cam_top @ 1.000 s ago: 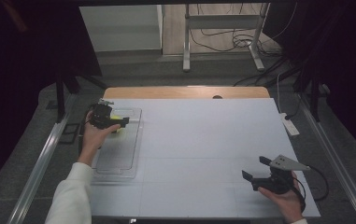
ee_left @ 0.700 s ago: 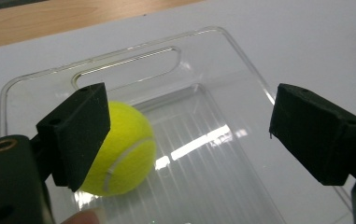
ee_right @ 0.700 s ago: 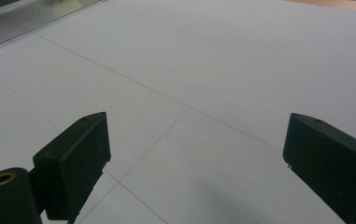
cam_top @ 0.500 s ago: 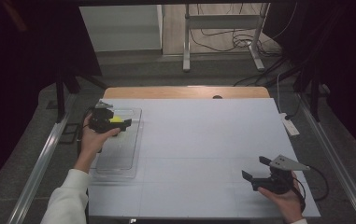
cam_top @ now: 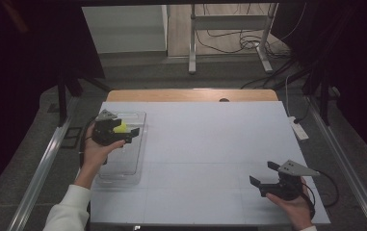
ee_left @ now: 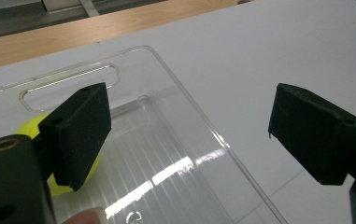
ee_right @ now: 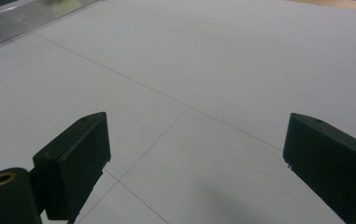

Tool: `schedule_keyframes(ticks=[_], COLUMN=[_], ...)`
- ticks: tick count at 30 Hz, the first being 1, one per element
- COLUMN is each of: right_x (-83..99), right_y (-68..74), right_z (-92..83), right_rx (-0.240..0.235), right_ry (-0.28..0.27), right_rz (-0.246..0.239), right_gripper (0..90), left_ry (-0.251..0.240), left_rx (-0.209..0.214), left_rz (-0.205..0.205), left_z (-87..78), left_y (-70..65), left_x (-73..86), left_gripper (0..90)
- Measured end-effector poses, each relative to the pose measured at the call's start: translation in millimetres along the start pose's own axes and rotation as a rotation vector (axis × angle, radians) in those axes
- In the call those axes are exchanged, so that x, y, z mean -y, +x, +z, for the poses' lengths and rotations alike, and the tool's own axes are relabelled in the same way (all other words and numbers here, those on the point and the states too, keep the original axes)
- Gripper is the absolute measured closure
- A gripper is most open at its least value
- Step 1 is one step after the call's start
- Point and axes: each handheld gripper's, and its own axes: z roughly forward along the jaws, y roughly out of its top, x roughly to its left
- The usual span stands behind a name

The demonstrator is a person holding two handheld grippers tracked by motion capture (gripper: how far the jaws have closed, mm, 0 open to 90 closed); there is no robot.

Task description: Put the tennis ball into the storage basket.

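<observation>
Two grippers were held apart: the left gripper (cam_top: 123, 135), jaws spread, above a clear tray (cam_top: 123, 163) beside a yellow ball (ee_left: 70, 179); the right gripper (cam_top: 264, 174), jaws spread, empty.

- White table (cam_top: 210, 144) with a wooden strip (cam_top: 190, 95) along its far edge
- Grey floor (cam_top: 137, 72) beyond, cables (cam_top: 229, 38) trailing (near a metal stand (cam_top: 193, 38))
- Dark curtains (cam_top: 22, 57) on both sides

A lab-like recording room: white table (cam_top: 205, 159), dark curtains (cam_top: 22, 72), loose floor cables (cam_top: 229, 38), metal stand (cam_top: 229, 33).
</observation>
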Motion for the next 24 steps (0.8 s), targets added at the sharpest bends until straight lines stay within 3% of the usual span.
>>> schedule_keyframes(ticks=[6,13,24], right_x=[0.2,0.2,0.3], right_y=[-0.4,-0.1,-0.2], right_z=[-0.5,-0.2,0.5], right_rx=[0.002,0.0,-0.001], right_ry=[-0.001,-0.001,0.0], right_rz=[0.003,0.002,0.004], right_gripper=[7.5,7.5,7.5], left_ry=[0.001,-0.002,-0.007], left_rx=[0.025,0.062,0.085], left_rz=[0.031,0.038,0.032], left_z=[-4.2,-8.3,-19.8], left_y=[-13.7,-24.6,-34.8], left_x=[8.4,19.8,35.6], left_gripper=[13.5,13.4,13.7])
